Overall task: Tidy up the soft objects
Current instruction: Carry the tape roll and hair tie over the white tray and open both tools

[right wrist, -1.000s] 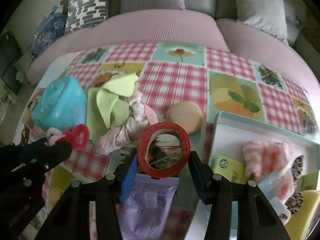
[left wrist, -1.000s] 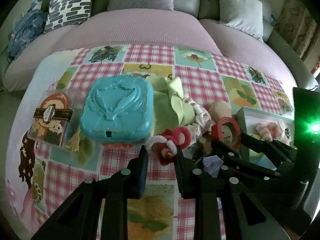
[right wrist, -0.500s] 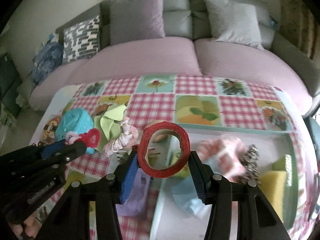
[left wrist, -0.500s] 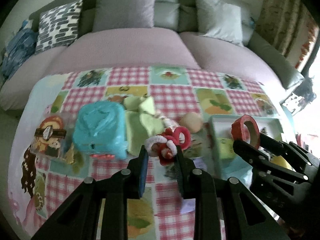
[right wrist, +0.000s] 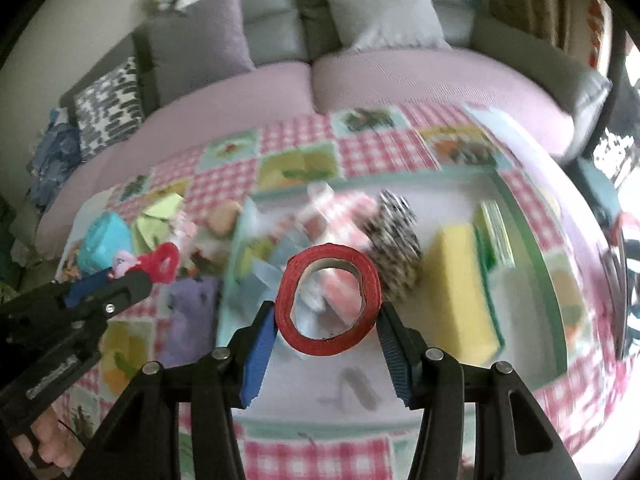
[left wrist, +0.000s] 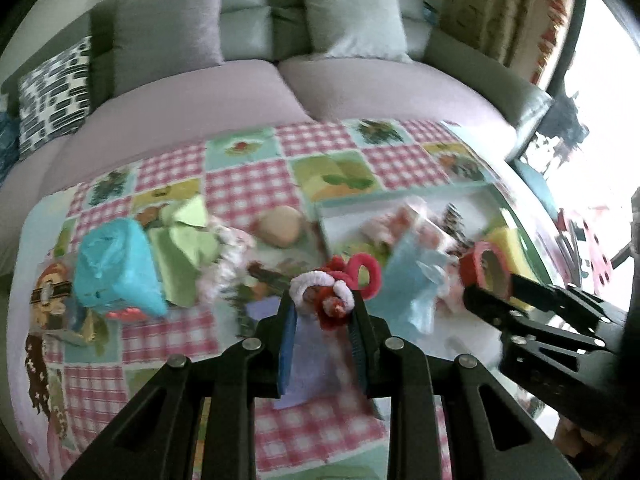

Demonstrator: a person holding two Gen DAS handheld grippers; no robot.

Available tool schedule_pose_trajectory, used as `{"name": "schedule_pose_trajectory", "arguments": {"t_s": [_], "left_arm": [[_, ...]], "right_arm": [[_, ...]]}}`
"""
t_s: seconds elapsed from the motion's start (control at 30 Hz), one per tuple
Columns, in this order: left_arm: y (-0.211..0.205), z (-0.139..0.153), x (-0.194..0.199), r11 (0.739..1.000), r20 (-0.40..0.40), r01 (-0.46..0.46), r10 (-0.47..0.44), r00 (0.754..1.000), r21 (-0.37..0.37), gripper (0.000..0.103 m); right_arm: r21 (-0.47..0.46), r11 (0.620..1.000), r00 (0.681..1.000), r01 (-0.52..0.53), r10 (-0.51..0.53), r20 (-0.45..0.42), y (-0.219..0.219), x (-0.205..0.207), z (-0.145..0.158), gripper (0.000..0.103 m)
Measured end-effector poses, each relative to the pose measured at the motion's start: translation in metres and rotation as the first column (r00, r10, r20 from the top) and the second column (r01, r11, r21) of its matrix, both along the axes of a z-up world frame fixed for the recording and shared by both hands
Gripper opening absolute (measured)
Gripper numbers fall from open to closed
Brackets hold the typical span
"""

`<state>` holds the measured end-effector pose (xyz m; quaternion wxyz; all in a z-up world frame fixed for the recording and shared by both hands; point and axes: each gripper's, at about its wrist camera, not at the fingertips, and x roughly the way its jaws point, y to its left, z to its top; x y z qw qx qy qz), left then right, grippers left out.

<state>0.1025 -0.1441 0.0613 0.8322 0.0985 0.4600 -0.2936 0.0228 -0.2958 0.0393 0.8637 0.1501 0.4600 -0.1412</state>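
A pink checked patchwork cloth covered the table in front of a mauve-cushioned sofa, and both views were blurred by motion. Far to the left of the left tongs lay a turquoise case, with pale green cloth just beside it and a round beige puff ahead of the tips. The left tongs were closed narrowly on a cluster of hair ties, white, dark red and pink loops held up between the fingers above a lilac packet. Ahead and to the right of them sat a white tray with a green rim. The right tongs hung over that tray, gripping a red ring of tape upright between the blue pads. Beyond the ring in the tray lay a pink striped cloth and a black-and-white spotted item, and to the right of the tongs a yellow sponge beside a green-edged pack.
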Motion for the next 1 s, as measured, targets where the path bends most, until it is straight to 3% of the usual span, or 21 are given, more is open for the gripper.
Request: {"name": "schedule_pose_trajectory", "arguments": {"t_s": [0.37, 0.77, 0.93, 1.0], "left_arm": [[-0.049, -0.034, -0.032, 0.986, -0.077, 0.153, -0.148, 0.986, 0.067, 0.026], [-0.075, -0.06, -0.043, 0.969, -0.144, 0.22, -0.203, 0.968, 0.112, 0.027], [-0.076, -0.059, -0.044, 0.968, -0.151, 0.222, -0.204, 0.967, 0.116, 0.049], [-0.075, -0.056, -0.044, 0.969, -0.143, 0.222, -0.205, 0.968, 0.11, 0.051]], "right_arm": [[0.035, 0.998, 0.997, 0.048, -0.046, -0.056, -0.02, -0.015, -0.022, 0.054], [0.054, 0.995, 0.994, 0.08, -0.075, -0.076, -0.034, -0.016, -0.032, 0.055], [0.063, 0.995, 0.995, 0.081, -0.077, -0.069, -0.034, -0.017, -0.03, 0.055], [0.065, 0.995, 0.995, 0.081, -0.077, -0.06, -0.034, -0.017, -0.028, 0.055]]}}
